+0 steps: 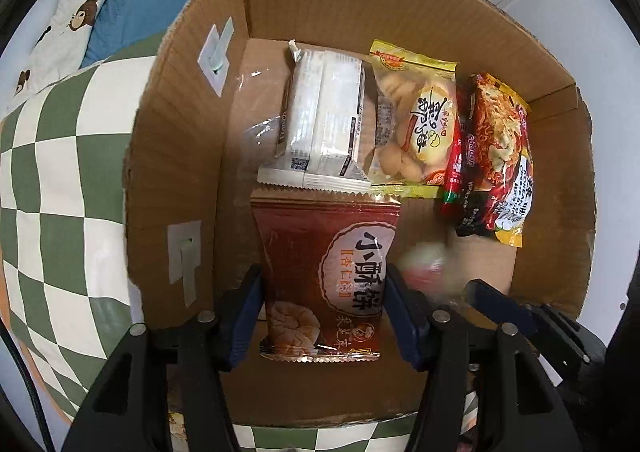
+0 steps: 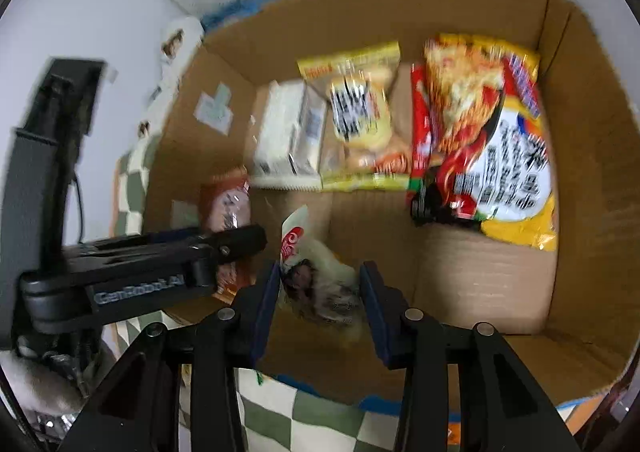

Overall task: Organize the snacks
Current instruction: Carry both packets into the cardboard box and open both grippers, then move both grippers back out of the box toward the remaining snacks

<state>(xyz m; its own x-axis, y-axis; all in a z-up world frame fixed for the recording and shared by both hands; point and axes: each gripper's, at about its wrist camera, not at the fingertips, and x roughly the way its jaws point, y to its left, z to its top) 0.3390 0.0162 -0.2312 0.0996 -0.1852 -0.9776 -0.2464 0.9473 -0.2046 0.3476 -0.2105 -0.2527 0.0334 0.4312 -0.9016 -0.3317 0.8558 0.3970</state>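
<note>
While the left wrist view looks down into the cardboard box [image 1: 400,12], the left gripper [image 1: 322,316] sits at the lower centre of the frame with its two blue pads closed against the sides of a brown pastry packet [image 1: 324,276]. The packet's top seal touches the bottom edge of the white wafer pack [image 1: 324,116] above it. Right of that lie the yellow cookie bag [image 1: 420,120] and the red noodle packet [image 1: 496,160], overlapping at their edges. A blurred pale shape at the lower right is the other gripper's load. The box stands on a green and white checked bed cover [image 1: 52,180], with a bear-print pillow [image 1: 72,12] at the upper left.

The right wrist view is smeared. The right gripper [image 2: 320,308], at the lower centre, has a crumpled white and red snack wrapper [image 2: 316,276] between its pads; they look partly closed on it, though blur hides the contact.

The chief risk, as I judge it, is collision: both grippers crowd the same near part of the box, and the left one's black frame lies just beside the right one's load. A bump could knock either packet askew or loose. The soft wrapper could also slip from a light pinch, and pushing the pastry packet further up would ruck the wafer pack's seal.
</note>
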